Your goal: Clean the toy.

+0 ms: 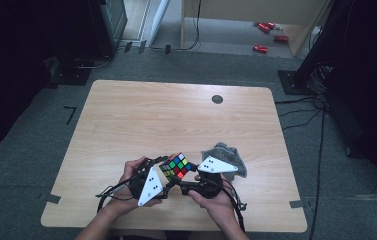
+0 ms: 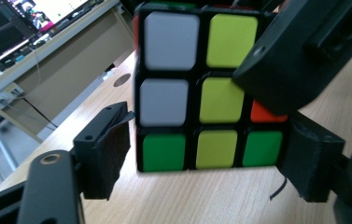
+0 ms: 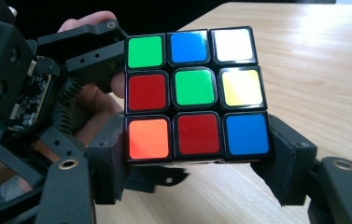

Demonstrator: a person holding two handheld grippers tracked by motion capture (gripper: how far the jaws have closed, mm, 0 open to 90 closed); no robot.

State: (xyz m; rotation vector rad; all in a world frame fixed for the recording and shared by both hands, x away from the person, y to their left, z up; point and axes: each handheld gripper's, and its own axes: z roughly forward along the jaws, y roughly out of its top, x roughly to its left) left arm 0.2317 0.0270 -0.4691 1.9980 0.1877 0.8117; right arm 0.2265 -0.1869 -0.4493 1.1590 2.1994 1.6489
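A scrambled Rubik's cube (image 1: 177, 166) hangs just above the wooden table (image 1: 176, 115) near its front edge, held between both grippers. My left gripper (image 1: 165, 172) comes at it from the left; in the left gripper view its pads clamp the bottom row of the cube (image 2: 201, 93), and my left gripper (image 2: 206, 158) is shut on it. My right gripper (image 1: 190, 176) reaches in from the right. In the right gripper view the cube (image 3: 194, 93) shows a green centre, and my right gripper (image 3: 197, 158) is shut on its bottom row.
A crumpled grey cloth (image 1: 228, 156) lies on the table just right of the cube. A small black round spot (image 1: 217, 99) sits at the table's far side. Several red objects (image 1: 266, 27) lie on the floor beyond.
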